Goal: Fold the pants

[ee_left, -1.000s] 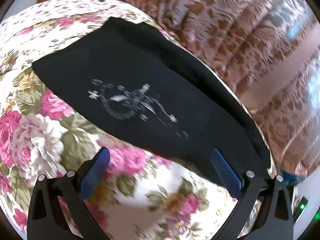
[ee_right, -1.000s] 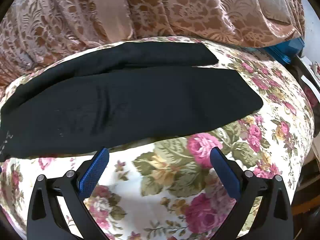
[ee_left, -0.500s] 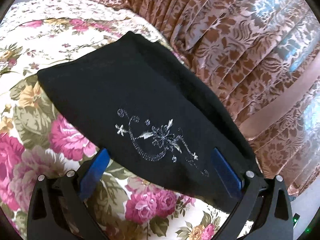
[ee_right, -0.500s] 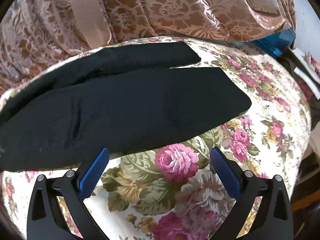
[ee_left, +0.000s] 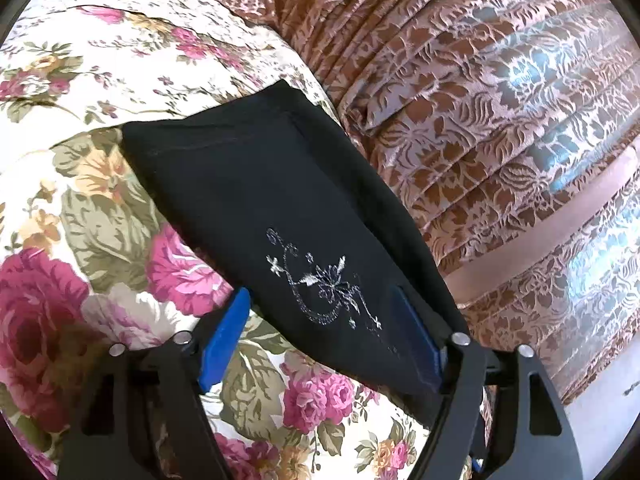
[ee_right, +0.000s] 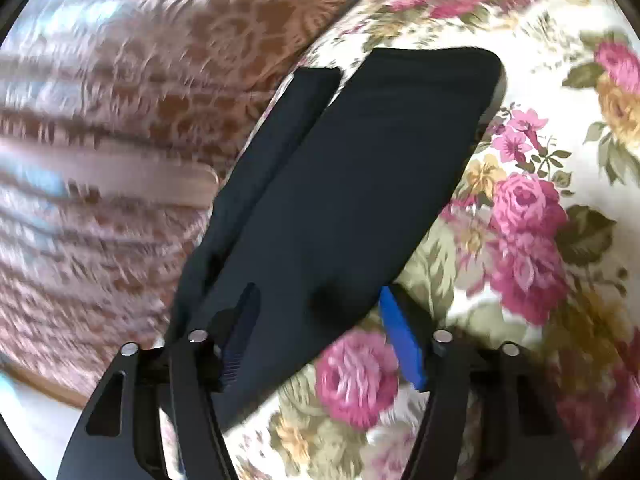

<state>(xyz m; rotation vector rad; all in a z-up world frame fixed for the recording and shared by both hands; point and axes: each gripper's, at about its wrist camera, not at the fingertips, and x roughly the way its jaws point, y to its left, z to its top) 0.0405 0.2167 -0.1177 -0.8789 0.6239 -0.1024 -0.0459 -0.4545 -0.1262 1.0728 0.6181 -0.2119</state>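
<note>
a: where are the pants [ee_left: 280, 216] now?

b: they lie flat on the flowered bedspread [ee_left: 92, 208], one half folded over the other, close to the brown curtain [ee_left: 500, 140]. in the left wrist view i see the waist end with the silver embroidery [ee_left: 320, 288]. in the right wrist view i see the two leg ends [ee_right: 392, 120], one a little behind the other.

a: and the grippers?

b: the left gripper [ee_left: 324, 332] is closing, its jaws are apart with the waist edge between them, but the blue pads do not press the cloth yet. the right gripper [ee_right: 320, 328] is closing too, jaws apart, and the leg lies between them. this picture is blurred, so i cannot tell if a pad already touches.

a: what can go wrong from here?

b: i think three things. a gripper can catch only the top layer, because the layers are thin and lie together; then the fold opens when it lifts. it can also pinch the bedspread with the pants, because the cloth is flat on it. and the far leg, which is not lined up, may stay behind and make the fold crooked
</note>
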